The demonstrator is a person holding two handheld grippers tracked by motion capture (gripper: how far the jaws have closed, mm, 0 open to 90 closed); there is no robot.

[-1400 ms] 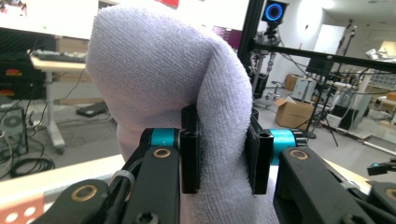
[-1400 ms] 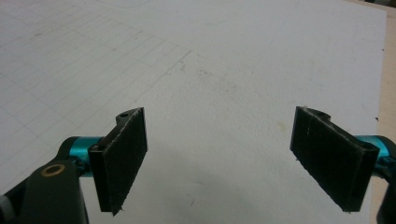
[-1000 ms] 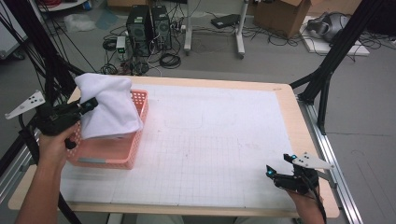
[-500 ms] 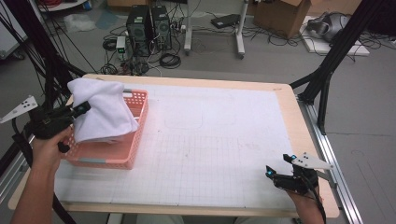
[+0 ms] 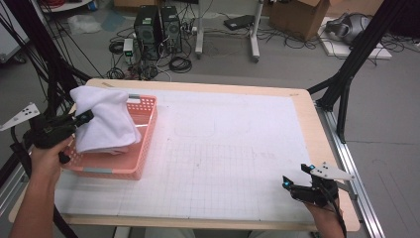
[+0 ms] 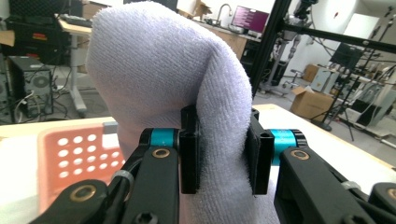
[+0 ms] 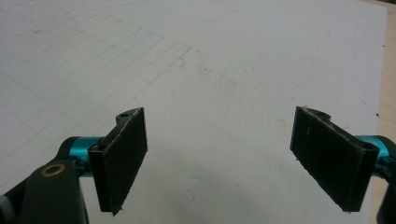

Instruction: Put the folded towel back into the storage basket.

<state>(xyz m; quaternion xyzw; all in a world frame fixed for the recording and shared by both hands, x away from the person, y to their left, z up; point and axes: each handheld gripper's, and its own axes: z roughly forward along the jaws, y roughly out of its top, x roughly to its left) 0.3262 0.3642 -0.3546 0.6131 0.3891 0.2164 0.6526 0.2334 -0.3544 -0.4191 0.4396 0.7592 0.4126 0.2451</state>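
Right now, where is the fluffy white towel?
In the high view, the white towel hangs over the pink basket at the table's left, pinched in the left claw.

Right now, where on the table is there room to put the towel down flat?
The white mat is bare from the pink basket across to the right tongs, and up to the far edge. It is crowded at the left: the left tongs hold the white towel over the basket.
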